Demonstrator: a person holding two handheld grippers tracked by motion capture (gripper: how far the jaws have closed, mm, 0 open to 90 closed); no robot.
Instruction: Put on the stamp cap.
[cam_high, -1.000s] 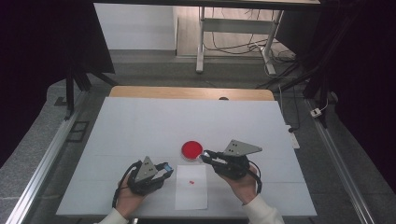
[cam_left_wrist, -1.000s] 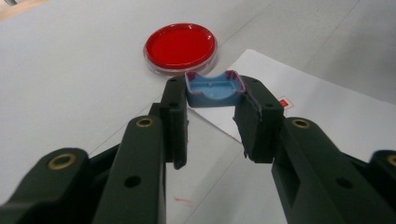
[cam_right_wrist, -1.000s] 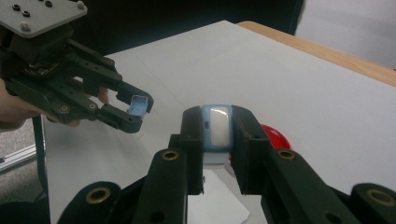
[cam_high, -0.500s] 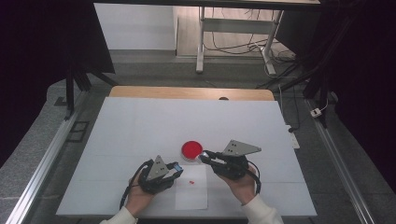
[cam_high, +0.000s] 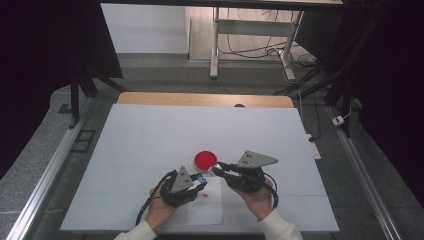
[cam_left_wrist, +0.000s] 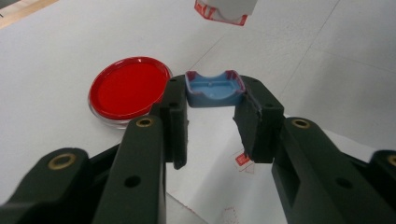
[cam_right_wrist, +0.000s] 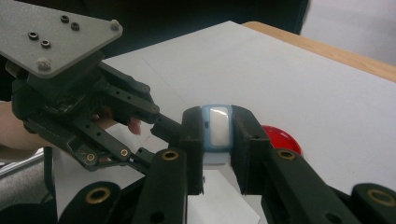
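I hold small blue cap (cam_left_wrist: 214, 88) in left gripper (cam_left_wrist: 212, 119) jaws, near red dish (cam_left_wrist: 129, 89), above bench (cam_high: 150, 135). Right gripper (cam_right_wrist: 218, 140) jaws pinch white-blue piece (cam_right_wrist: 217, 129). Both light, stiff, slippery plastic; grip flat sides.

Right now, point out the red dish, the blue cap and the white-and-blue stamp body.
red dish (cam_left_wrist: 127, 90), left gripper view, middle of its red face
blue cap (cam_left_wrist: 214, 88), left gripper view, its hollow inside
white-and-blue stamp body (cam_right_wrist: 218, 127), right gripper view, its white front panel
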